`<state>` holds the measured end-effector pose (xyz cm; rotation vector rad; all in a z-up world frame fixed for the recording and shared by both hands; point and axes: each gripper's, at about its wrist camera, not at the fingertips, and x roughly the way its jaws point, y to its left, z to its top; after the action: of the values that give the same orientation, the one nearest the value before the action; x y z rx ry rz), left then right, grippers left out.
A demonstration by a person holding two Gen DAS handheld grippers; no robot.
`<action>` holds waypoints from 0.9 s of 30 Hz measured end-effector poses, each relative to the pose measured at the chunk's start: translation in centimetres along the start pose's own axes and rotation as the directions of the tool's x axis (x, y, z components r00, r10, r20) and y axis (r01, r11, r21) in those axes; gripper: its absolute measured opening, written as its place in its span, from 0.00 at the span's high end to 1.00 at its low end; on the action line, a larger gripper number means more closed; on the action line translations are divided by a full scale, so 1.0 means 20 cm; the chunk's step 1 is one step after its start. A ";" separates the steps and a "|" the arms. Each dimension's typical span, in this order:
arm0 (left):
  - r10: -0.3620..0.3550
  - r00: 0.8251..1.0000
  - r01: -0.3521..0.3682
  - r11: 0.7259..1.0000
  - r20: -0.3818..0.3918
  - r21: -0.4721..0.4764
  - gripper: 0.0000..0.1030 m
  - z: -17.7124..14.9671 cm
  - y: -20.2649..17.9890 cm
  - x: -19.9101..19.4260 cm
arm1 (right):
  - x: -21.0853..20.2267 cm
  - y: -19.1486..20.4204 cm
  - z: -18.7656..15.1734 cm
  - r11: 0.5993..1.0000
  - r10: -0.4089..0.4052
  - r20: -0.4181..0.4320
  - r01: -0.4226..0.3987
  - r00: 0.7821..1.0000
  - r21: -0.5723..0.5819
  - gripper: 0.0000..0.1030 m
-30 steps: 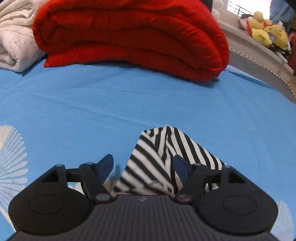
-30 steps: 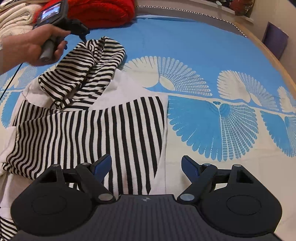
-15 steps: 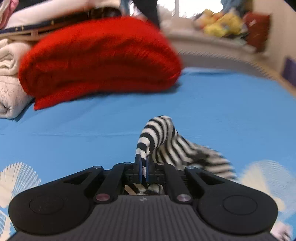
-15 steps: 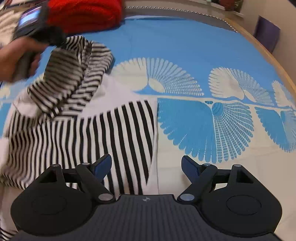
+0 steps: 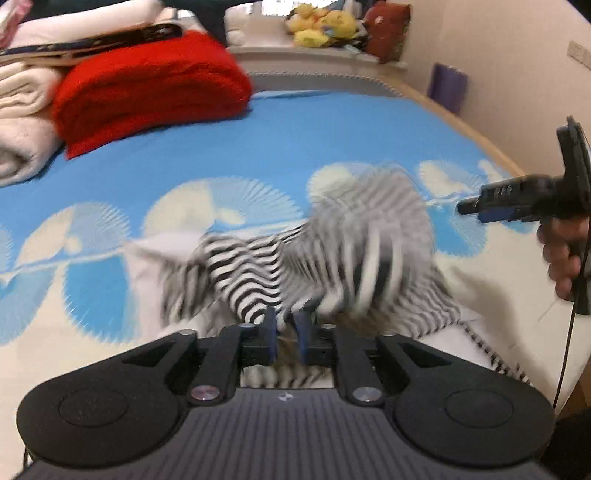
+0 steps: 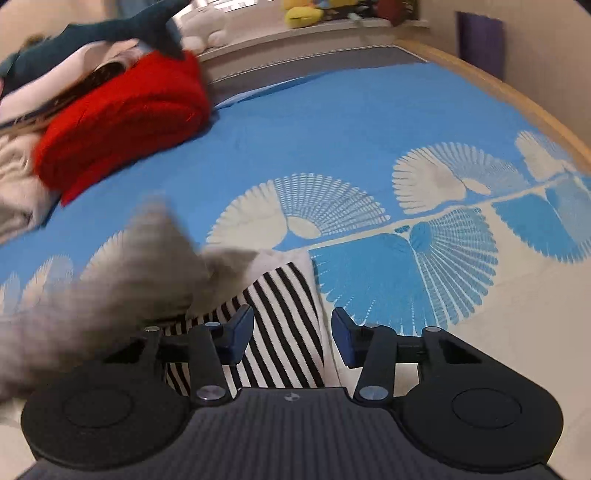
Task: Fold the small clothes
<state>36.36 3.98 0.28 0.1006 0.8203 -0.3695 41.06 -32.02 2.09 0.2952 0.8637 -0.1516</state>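
A black-and-white striped garment point(image 5: 258, 273) lies on the blue patterned bedspread point(image 5: 332, 129). My left gripper point(image 5: 285, 334) is shut on a part of the striped garment and carries it, motion-blurred, over the rest of the cloth. My right gripper point(image 6: 291, 336) is open and empty, low over a flat striped panel of the garment point(image 6: 284, 332). A blurred grey fold of the moving garment point(image 6: 122, 266) fills the left of the right wrist view. The right gripper also shows at the right edge of the left wrist view point(image 5: 480, 212).
A folded red blanket point(image 5: 147, 92) and cream blankets point(image 5: 18, 110) are stacked at the bed's far left. A plush shark point(image 6: 140, 26) lies on the stack. Stuffed toys point(image 5: 321, 26) sit on a ledge behind. The bed's wooden edge point(image 6: 517, 103) runs along the right.
My left gripper closed on the striped garment, lifted it and swung it right toward my right gripper. The right gripper stayed open and tilted to look further up the bed.
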 end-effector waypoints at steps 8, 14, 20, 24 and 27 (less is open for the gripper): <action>0.035 0.994 -0.076 0.895 -0.101 -0.440 0.68 0.03 0.34 0.34 | 0.11 -0.04 -0.07 0.980 0.133 -0.139 -0.110 0.981 0.163 0.51; 0.020 0.965 -0.141 0.879 -0.261 -0.455 0.48 -0.03 0.32 0.56 | 0.28 0.06 -0.20 0.984 0.162 -0.292 -0.132 0.943 0.120 0.48; 0.012 0.964 -0.161 0.821 -0.264 -0.548 0.48 -0.05 0.42 0.60 | 0.34 0.16 -0.22 0.993 0.116 -0.303 -0.115 0.946 0.024 0.46; -0.006 0.960 -0.164 0.797 -0.279 -0.581 0.48 -0.07 0.41 0.61 | 0.37 0.24 -0.25 0.983 0.095 -0.322 -0.139 0.942 -0.116 0.43; -0.021 0.961 -0.151 0.793 -0.275 -0.590 0.48 -0.06 0.39 0.63 | 0.39 0.33 -0.29 0.964 0.088 -0.334 -0.165 0.938 -0.208 0.41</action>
<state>46.19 8.00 -10.20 -0.4362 1.1707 -0.0065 43.47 -24.04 -6.22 0.1551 1.1731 0.1244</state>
